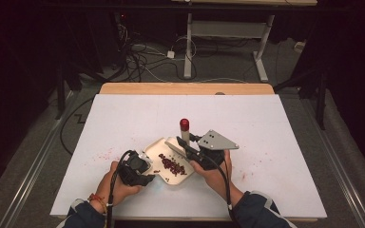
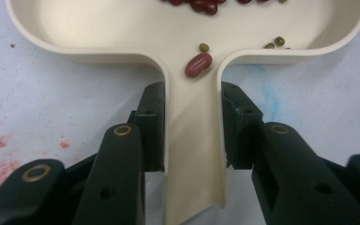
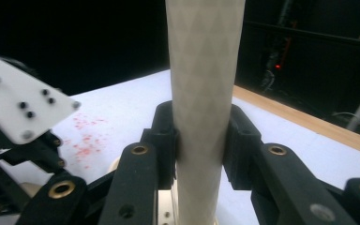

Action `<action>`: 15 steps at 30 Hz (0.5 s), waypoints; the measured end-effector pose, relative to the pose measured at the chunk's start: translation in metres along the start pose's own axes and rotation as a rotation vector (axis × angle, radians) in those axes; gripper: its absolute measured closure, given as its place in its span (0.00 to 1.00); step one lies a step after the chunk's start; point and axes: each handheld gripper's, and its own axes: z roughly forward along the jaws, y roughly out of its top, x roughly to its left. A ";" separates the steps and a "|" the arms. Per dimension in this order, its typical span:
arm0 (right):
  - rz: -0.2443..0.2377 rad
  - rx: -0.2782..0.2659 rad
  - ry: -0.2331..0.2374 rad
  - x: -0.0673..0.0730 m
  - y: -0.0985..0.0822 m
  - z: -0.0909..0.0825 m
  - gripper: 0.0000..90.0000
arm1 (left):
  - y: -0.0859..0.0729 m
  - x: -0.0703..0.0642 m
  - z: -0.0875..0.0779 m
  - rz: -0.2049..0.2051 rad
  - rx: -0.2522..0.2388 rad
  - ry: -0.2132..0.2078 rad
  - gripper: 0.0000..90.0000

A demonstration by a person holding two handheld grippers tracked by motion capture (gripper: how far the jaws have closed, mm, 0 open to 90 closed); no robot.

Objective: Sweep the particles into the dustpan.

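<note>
We clamp the left hand-held gripper (image 2: 192, 129) on the cream tray's handle (image 2: 192, 154) | right hand-held gripper (image 3: 200, 140) clamped on white tube (image 3: 204, 70) | red beans (image 1: 172, 165) in tray on bench (image 1: 275, 142)

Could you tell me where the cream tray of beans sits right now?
In the high view the tray lies near the table's front middle, its handle clamped by the left gripper.

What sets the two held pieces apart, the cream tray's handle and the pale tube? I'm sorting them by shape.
The tray handle is a flat open channel lying level on the table; the pale tube is round and stands upright. The handle is smooth cream; the tube is greyer with a faint diamond texture. Both are clamped between black tongs.
</note>
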 end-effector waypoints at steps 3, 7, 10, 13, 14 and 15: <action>-0.008 -0.005 0.008 0.004 0.002 -0.001 0.78 | 0.000 0.000 0.000 0.000 0.000 0.001 0.71; -0.007 -0.009 0.025 0.005 0.005 -0.003 0.78 | -0.001 0.000 0.000 0.002 -0.002 0.001 0.71; 0.000 -0.018 0.031 0.002 0.008 -0.007 0.78 | -0.001 0.000 -0.001 0.003 -0.003 0.001 0.71; 0.017 -0.035 0.036 -0.001 0.013 -0.012 0.78 | -0.001 0.000 -0.001 -0.001 -0.003 0.000 0.71; 0.014 -0.038 0.034 -0.002 0.014 -0.014 0.78 | -0.001 0.000 -0.001 0.000 -0.002 0.001 0.71; 0.011 -0.042 0.030 -0.003 0.016 -0.015 0.78 | -0.001 0.000 -0.001 0.001 -0.002 0.001 0.71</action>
